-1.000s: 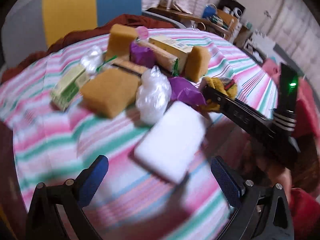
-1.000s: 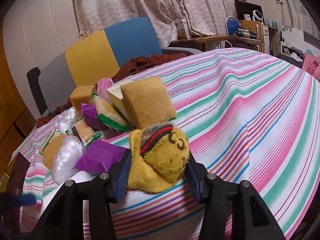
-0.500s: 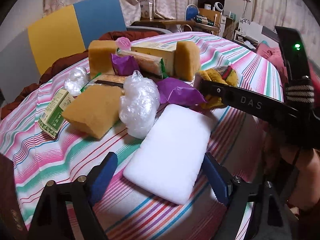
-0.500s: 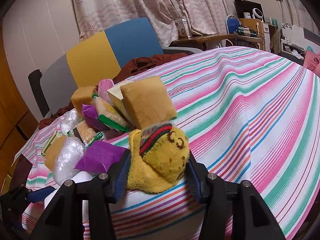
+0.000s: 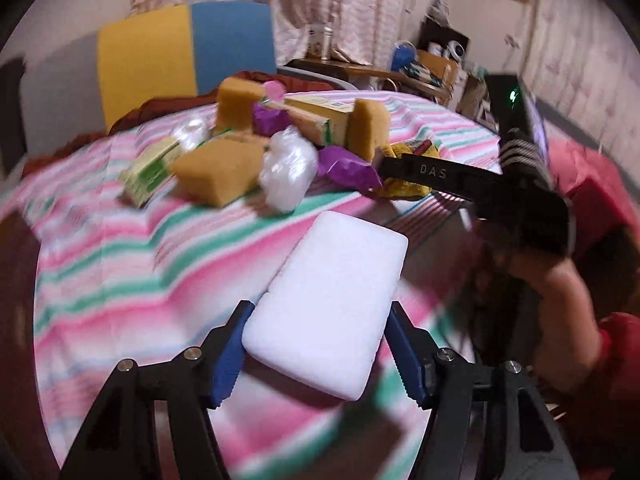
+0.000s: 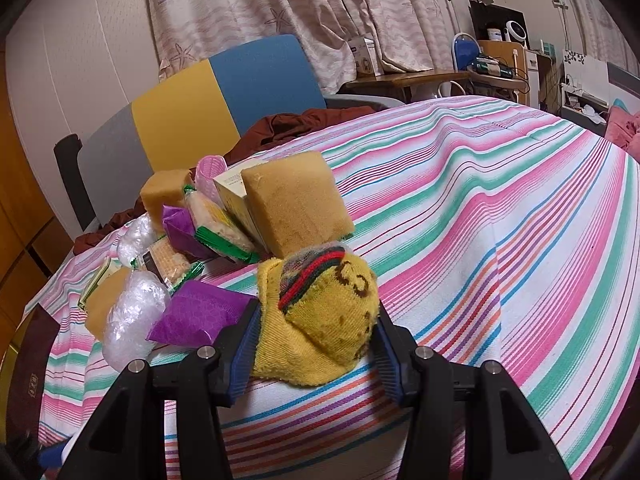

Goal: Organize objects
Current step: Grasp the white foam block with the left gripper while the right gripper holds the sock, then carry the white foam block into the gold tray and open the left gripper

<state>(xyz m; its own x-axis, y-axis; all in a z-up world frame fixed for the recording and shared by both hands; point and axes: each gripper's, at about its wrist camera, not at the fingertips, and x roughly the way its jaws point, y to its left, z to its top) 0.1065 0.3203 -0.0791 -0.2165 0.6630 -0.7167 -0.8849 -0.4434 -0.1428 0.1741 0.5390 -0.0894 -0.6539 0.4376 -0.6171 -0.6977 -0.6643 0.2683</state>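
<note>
My left gripper (image 5: 316,350) is shut on a white foam block (image 5: 326,306) and holds it above the striped tablecloth (image 5: 120,272). My right gripper (image 6: 316,344) is shut on a rolled yellow sock (image 6: 324,316) with red and green bands, resting on the cloth; the sock also shows in the left wrist view (image 5: 408,172) behind the right gripper's black body. A pile lies beyond: several tan sponges (image 6: 296,204), purple packets (image 6: 200,314), clear plastic bags (image 5: 286,168) and snack packs (image 6: 218,226).
A yellow, blue and grey chair back (image 6: 224,96) stands behind the table with a dark red cloth (image 6: 304,120) over it. A desk with clutter (image 6: 492,64) is at the back right. The striped cloth to the right (image 6: 500,220) carries nothing.
My left gripper moved forward around the white foam block, closed on it and lifted it. My right gripper stayed shut on the yellow sock, almost still.
</note>
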